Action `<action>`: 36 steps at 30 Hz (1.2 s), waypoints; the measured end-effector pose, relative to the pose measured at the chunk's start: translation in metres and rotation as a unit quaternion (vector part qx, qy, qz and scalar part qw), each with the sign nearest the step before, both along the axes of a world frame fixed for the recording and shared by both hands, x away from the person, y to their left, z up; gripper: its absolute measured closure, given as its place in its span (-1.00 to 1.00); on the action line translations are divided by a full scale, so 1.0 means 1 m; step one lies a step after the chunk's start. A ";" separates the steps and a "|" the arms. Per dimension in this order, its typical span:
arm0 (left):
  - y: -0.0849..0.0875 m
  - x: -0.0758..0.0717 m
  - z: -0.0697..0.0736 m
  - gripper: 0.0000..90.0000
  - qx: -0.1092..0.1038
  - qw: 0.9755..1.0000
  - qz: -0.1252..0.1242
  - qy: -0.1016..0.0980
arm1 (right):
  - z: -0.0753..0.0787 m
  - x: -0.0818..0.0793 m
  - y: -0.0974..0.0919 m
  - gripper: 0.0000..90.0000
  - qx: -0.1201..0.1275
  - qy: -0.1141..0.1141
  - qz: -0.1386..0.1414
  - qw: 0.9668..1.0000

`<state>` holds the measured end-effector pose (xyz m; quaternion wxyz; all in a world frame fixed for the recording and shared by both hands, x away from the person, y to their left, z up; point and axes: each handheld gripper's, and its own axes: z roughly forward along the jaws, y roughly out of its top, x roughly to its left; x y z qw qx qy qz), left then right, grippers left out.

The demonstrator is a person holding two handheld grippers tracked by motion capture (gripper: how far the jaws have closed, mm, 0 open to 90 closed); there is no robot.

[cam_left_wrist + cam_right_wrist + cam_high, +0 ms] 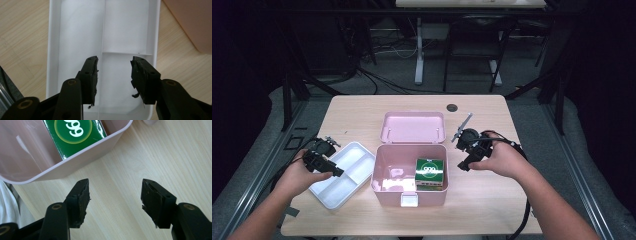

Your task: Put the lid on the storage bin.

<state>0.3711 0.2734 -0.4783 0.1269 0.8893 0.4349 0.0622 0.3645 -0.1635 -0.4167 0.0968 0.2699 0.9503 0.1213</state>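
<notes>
High view: your left gripper (pixel 323 163) hangs over the white tray (pixel 357 152), jaws spread on nothing; your right gripper (pixel 472 150), jaws apart, sits beside the pink box (pixel 384 187).

Pink box (pixel 409 185), white tray (pixel 343 175), green carton (pixel 429 170), perhaps white-lettered.
</notes>
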 end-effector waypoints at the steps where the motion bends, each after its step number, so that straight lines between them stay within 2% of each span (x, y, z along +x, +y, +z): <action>1: -0.001 0.001 -0.002 0.30 0.004 1.000 0.000 0.003 | 0.000 0.000 0.000 -0.12 0.005 0.002 0.000 1.000; 2: -0.002 0.003 -0.004 0.33 0.009 1.000 -0.003 0.008 | 0.001 0.000 0.000 -0.12 0.010 0.007 0.001 1.000; 9: -0.007 0.013 -0.019 0.49 0.042 0.999 -0.007 0.030 | -0.001 0.000 0.000 -0.13 0.003 0.008 0.002 1.000; 16: -0.007 0.021 -0.031 0.60 0.050 0.998 -0.004 0.042 | -0.003 0.001 0.000 -0.13 0.004 0.010 0.003 1.000; 20: -0.006 0.025 -0.036 0.65 0.046 0.998 -0.002 0.048 | -0.005 0.001 -0.001 -0.13 0.007 0.013 0.000 1.000; 26: -0.007 0.028 -0.044 0.71 0.050 0.997 -0.009 0.060 | -0.006 0.002 -0.003 -0.13 0.006 0.015 -0.004 1.000; 27: -0.007 0.029 -0.043 0.74 0.044 0.997 -0.007 0.059 | -0.006 0.002 -0.003 -0.13 0.001 0.015 -0.003 1.000; 28: -0.007 0.030 -0.043 0.75 0.044 0.997 -0.007 0.060 | -0.008 0.002 -0.003 -0.13 0.008 0.016 -0.004 1.000; 30: -0.007 0.031 -0.044 0.79 0.042 0.997 -0.008 0.062 | -0.009 0.002 -0.003 -0.13 0.007 0.017 -0.005 1.000; 32: -0.007 0.032 -0.043 0.80 0.044 0.997 -0.011 0.068 | -0.011 0.003 -0.004 -0.13 0.008 0.011 -0.005 1.000; 34: -0.007 0.032 -0.043 0.80 0.051 0.996 -0.016 0.069 | -0.010 0.003 -0.004 -0.13 0.006 0.019 -0.006 1.000; 36: -0.007 0.031 -0.043 0.82 0.055 0.996 -0.017 0.071 | -0.011 0.003 -0.004 -0.13 0.010 0.013 -0.008 1.000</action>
